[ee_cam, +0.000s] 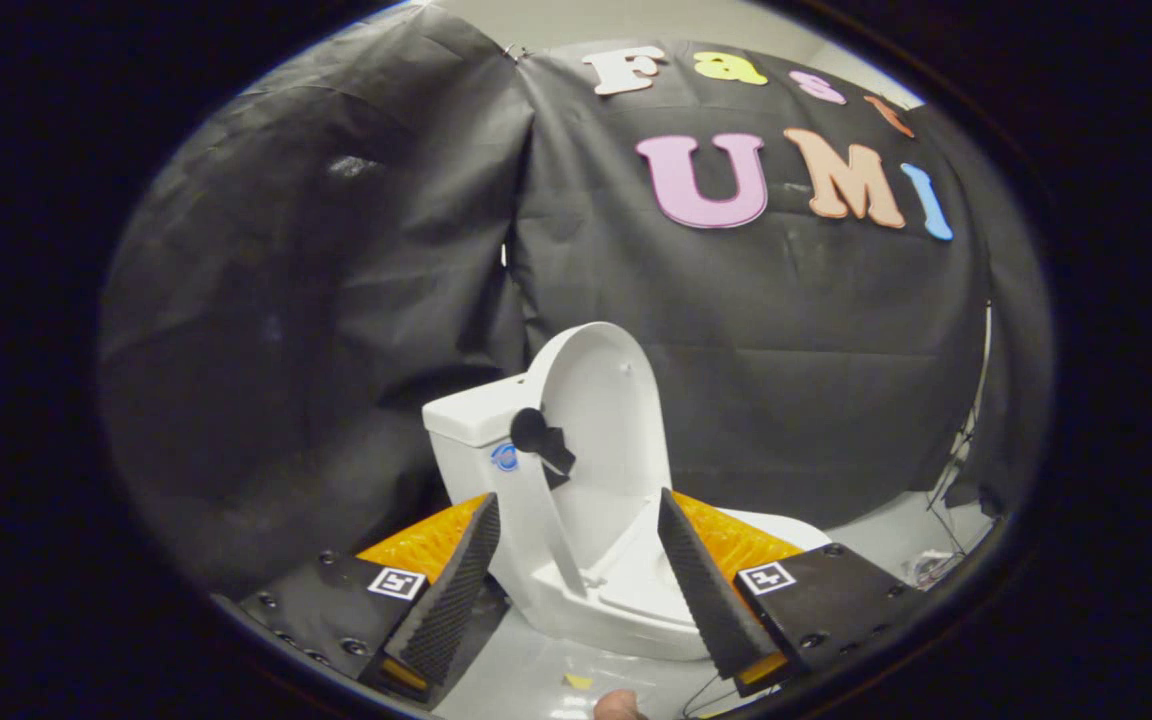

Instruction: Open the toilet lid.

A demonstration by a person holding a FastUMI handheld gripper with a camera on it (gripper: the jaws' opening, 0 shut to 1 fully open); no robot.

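Just ahead of the released gripper point(576, 560), the toilet lid point(601, 400) stands upright against the tank point(471, 415) — looks done, so I'd back straight off without nudging it.

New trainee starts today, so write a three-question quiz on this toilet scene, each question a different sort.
1. True or false: the white plastic toilet lid stands raised, leaning back toward the white ceramic tank.
2. Multiple choice: the gripper is
A. shut on the lid
B. open, its fingers apart with the white toilet bowl between and beyond them
C. shut on the black handle
3. Fill in: a small black handle is fixed on the lid's ____ nearest the tank.

Key:
1. True
2. B
3. edge
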